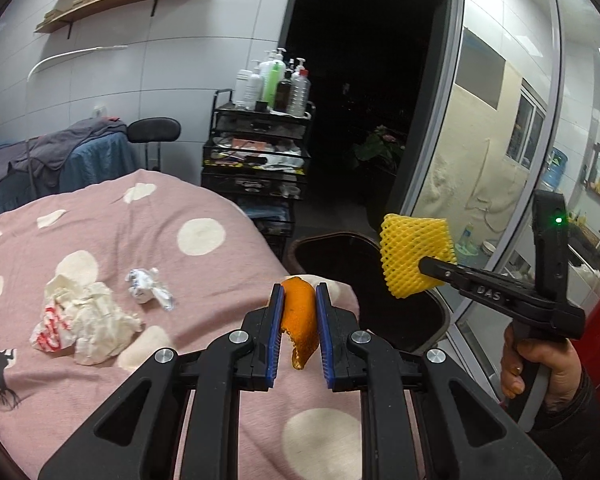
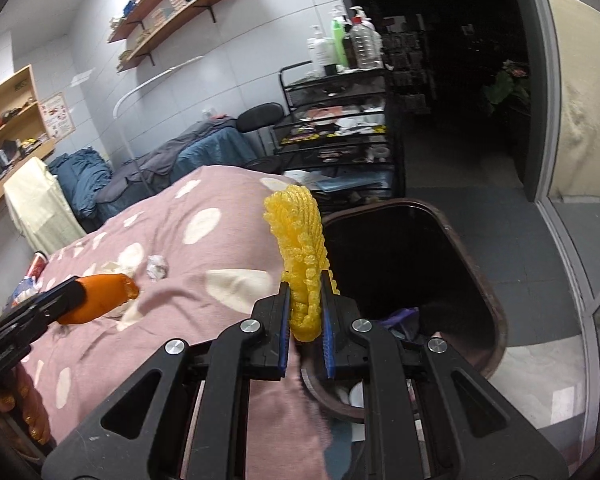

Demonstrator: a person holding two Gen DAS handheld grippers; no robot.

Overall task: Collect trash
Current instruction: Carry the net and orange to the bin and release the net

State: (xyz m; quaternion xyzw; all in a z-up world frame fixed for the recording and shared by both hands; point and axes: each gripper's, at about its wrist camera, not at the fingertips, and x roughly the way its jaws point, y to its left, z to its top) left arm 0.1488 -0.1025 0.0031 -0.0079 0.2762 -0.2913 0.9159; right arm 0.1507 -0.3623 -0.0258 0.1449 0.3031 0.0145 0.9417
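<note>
Orange peel (image 1: 299,316) clamped upright in left tool (image 1: 299,312).

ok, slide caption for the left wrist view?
Left gripper holds orange peel; right gripper's yellow foam net over bin.

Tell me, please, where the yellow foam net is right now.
The yellow foam net is clamped in the right gripper, raised beside the dark bin at the bed's edge.

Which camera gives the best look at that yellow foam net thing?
The left wrist view: it shows the yellow foam mesh fruit sleeve broadside, held by the right gripper beside the dark bin. The right wrist view shows it only edge-on.
</note>
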